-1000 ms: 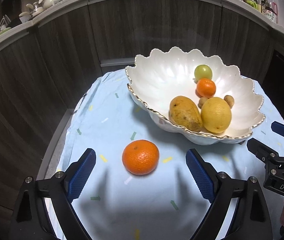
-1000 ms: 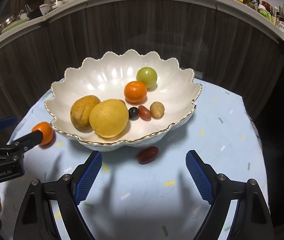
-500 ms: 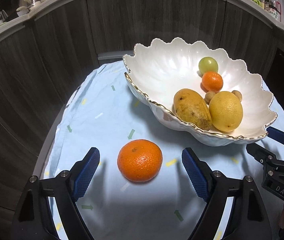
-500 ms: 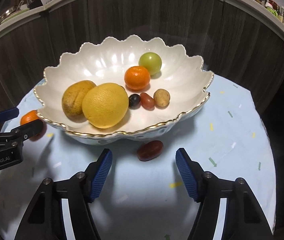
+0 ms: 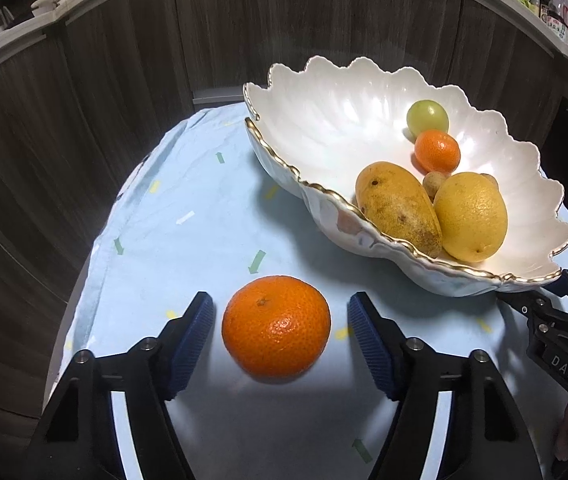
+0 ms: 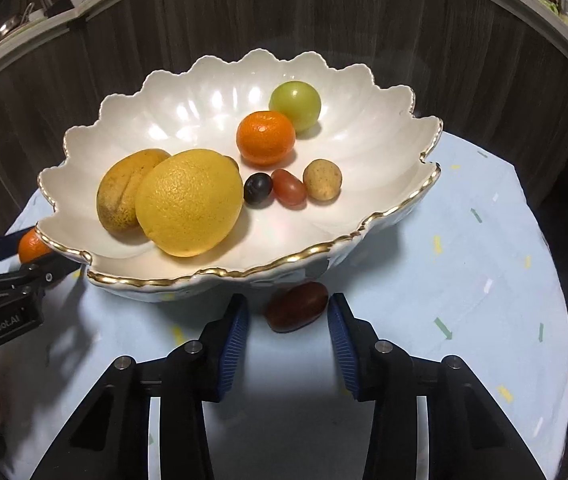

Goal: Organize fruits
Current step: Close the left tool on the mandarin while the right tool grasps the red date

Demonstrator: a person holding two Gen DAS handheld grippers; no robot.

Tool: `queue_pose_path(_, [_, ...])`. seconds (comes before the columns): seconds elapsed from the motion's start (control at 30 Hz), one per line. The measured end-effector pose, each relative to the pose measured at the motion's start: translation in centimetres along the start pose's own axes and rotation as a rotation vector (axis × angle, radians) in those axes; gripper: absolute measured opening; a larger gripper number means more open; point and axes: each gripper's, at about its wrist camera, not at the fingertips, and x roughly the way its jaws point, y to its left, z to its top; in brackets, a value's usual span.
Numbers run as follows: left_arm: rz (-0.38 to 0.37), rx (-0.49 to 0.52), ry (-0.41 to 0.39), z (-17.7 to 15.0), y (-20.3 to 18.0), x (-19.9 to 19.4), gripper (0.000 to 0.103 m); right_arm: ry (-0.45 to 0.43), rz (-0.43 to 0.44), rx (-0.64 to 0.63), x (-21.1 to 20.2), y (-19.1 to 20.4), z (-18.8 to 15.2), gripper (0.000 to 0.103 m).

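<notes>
Blue-padded left tool (image 5: 280, 326) closing around tangerine (image 5: 276, 326), lower centre, gaps either side | right tool (image 6: 287, 320) closing, narrow, around dark red fruit (image 6: 296, 306), lower centre, not yet gripped | scalloped white bowl (image 6: 383, 216) just behind, holding 7 fruits | table (image 6: 463, 280) cloth pale blue

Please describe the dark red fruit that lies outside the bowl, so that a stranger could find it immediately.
Find the white scalloped bowl with the gold rim on the light blue cloth. In front of its near edge, on the cloth, lies the oval dark red fruit. It lies outside the bowl and is larger and darker than the small red one inside.
</notes>
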Motion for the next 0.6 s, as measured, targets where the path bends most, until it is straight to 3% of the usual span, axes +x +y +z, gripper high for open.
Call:
queue_pose_path(0.17, [0.007, -0.006, 0.004, -0.1, 0.1, 0.3, 0.055, -0.004, 0.014, -0.001, -0.1, 0.0, 0.1, 0.029])
queue_pose_path(0.27, [0.015, -0.005, 0.0, -0.1, 0.1, 0.3, 0.047, -0.005, 0.013, -0.001, -0.1, 0.2, 0.0, 0.028])
queue_pose_path(0.6, [0.002, -0.01, 0.006, -0.6, 0.1, -0.5, 0.046, -0.002, 0.03, -0.008, -1.3, 0.7, -0.6, 0.028])
